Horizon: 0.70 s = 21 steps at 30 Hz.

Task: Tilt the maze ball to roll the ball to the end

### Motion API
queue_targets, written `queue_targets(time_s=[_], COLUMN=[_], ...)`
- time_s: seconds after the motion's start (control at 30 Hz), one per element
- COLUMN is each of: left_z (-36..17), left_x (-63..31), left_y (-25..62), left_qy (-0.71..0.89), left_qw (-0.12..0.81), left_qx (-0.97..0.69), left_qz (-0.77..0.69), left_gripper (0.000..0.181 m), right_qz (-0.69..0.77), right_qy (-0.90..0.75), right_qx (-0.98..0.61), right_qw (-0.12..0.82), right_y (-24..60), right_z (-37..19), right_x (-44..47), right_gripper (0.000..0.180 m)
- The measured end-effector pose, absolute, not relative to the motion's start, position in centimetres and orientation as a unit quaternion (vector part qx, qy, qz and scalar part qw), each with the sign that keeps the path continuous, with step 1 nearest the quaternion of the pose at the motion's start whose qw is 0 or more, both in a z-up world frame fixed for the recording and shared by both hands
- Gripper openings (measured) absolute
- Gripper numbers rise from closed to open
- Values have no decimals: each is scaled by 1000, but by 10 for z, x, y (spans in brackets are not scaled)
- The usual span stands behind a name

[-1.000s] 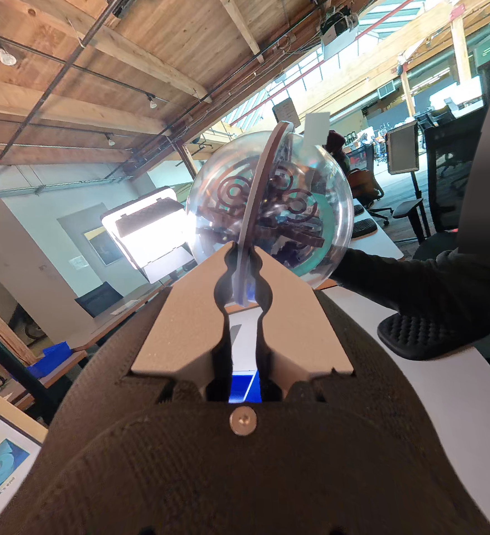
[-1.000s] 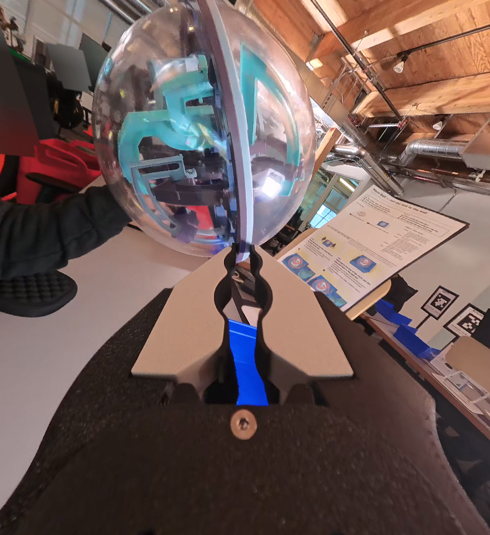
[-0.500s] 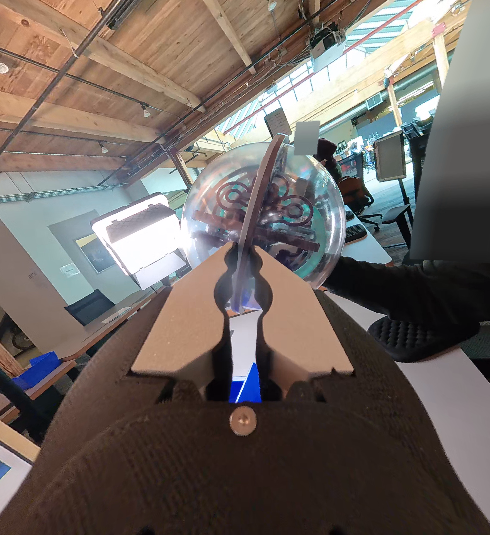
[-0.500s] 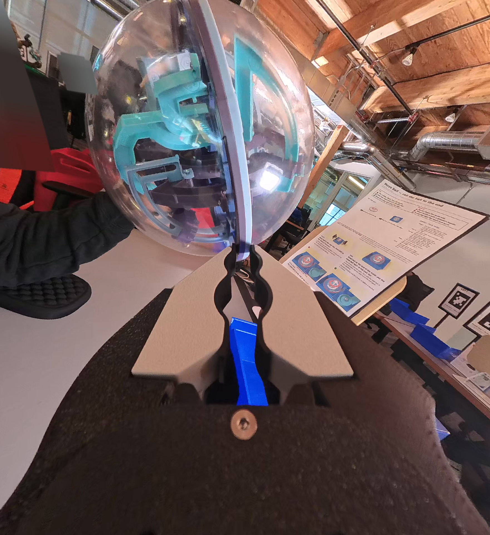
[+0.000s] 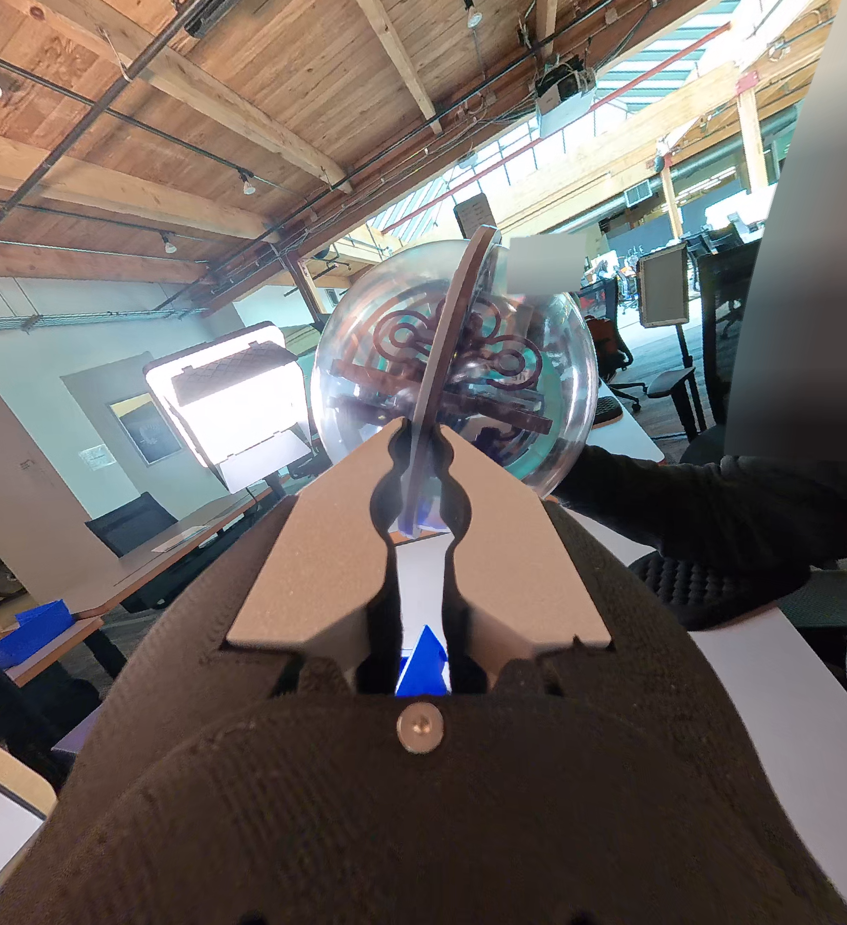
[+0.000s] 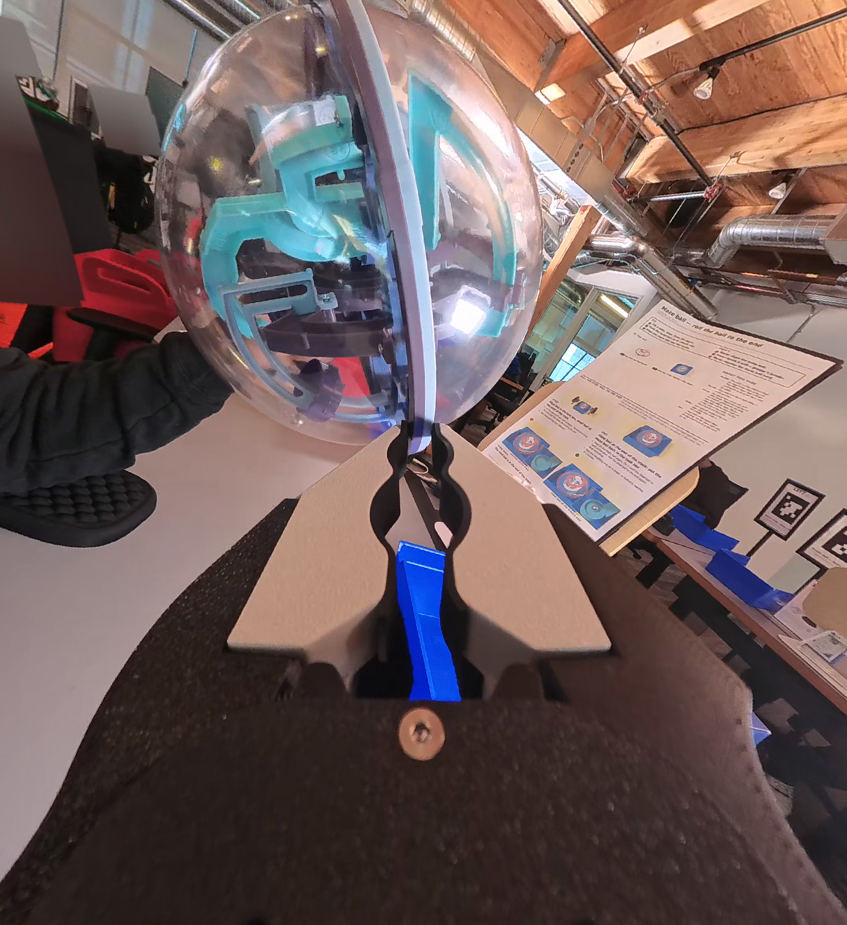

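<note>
From the left wrist view, the left gripper [image 5: 420, 440] points upward toward the ceiling beams, its tan fingers [image 5: 341, 540] pinched onto the grey equator rim of the maze ball [image 5: 454, 370] — a clear sphere with brown spiral tracks inside, held in the air above the white table [image 5: 787, 711]. A dark sleeve [image 5: 687, 505] reaches in behind it from the right.

From the right wrist view, the right gripper [image 6: 419, 430] also angles up, clamped on the same rim at the sphere's underside; teal tracks fill the ball here. An instruction sheet [image 6: 662, 415] stands tilted to the right — a blue block [image 6: 426, 620] shows between the fingers.
</note>
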<state>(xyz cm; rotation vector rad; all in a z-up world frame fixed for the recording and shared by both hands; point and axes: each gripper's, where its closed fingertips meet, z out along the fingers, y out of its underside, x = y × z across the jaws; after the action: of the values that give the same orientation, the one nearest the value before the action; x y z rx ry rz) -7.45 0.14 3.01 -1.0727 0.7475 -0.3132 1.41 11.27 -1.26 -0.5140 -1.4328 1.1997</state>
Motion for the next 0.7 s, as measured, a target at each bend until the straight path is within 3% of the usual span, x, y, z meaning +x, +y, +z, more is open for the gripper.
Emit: queue_targets(time_s=[0.7], left_z=[18], left_x=[-88], left_y=[21], left_qy=[307], left_qw=[771], left_qx=[-524], left_qz=[-193], left_gripper=[7], right_qz=[512], right_qy=[-613], right_qx=[-244], right_qw=[550], right_y=[122], right_z=[-18], right_x=[14], right_gripper=[7])
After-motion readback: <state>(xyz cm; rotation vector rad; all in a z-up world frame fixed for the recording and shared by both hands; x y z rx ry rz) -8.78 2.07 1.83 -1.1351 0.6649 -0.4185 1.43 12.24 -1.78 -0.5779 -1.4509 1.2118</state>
